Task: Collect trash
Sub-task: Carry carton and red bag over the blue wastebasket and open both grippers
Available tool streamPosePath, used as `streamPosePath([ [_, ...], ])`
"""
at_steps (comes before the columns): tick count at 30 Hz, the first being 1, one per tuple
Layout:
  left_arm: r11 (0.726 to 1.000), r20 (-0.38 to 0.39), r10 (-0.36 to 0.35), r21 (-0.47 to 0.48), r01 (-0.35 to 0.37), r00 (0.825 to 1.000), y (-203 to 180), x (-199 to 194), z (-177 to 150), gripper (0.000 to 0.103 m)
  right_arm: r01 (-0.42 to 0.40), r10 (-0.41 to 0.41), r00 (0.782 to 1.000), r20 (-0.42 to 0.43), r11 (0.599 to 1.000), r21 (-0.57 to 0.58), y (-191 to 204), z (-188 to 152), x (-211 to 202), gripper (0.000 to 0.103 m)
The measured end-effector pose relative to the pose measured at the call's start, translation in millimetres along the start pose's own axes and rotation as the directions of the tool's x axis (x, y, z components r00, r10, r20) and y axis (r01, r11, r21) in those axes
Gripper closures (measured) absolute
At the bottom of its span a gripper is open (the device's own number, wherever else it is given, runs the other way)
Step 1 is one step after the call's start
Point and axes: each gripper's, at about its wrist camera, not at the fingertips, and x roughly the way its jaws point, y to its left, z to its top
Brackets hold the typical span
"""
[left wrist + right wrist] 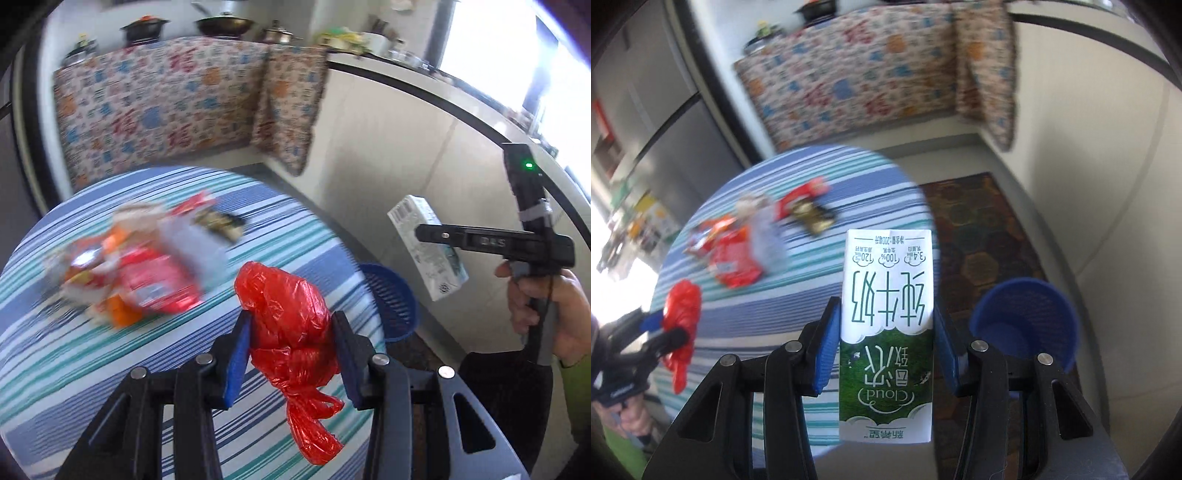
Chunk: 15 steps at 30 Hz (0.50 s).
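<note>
My left gripper [291, 332] is shut on a crumpled red plastic bag [288, 317] and holds it above the round striped table [55, 369]. My right gripper [886, 332] is shut on a white and green milk carton [886, 332], held off the table's edge. In the left wrist view the carton [428, 247] and the right gripper [424, 233] hang above the blue mesh bin [395, 302]. The bin also shows in the right wrist view [1027, 325], on the floor to the right. The bag [681, 314] and the left gripper [665, 325] appear at the left there.
A blurred pile of red and orange wrappers [129, 273] and a dark packet [221, 223] lie on the table. A patterned cloth covers a counter [159, 103] behind it. A dark rug [982, 236] lies on the floor near the bin.
</note>
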Motion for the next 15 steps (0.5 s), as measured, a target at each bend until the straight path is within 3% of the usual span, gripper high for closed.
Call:
streamPosePath([
  [4, 0.994, -0.027, -0.087, 0.060, 0.088, 0.996, -47.8, 49.7, 26.7, 0.060, 0.094, -0.095, 0.995, 0.014, 0.992, 0.083, -63.7, 1.6, -0.5, 0.055],
  [9, 0.982, -0.079, -0.166, 0.078, 0.172, 0.983, -95.3, 124.7, 48.8, 0.060, 0.156, -0.158, 0.987, 0.001, 0.977, 0.146, -125.3, 0.1, 10.0, 0.055],
  [15, 0.980, -0.135, -0.161, 0.098, 0.175, 0.978, -127.4, 198.9, 48.9, 0.060, 0.171, -0.171, 0.985, -0.017, 0.963, 0.207, -181.9, -0.8, 33.2, 0.055],
])
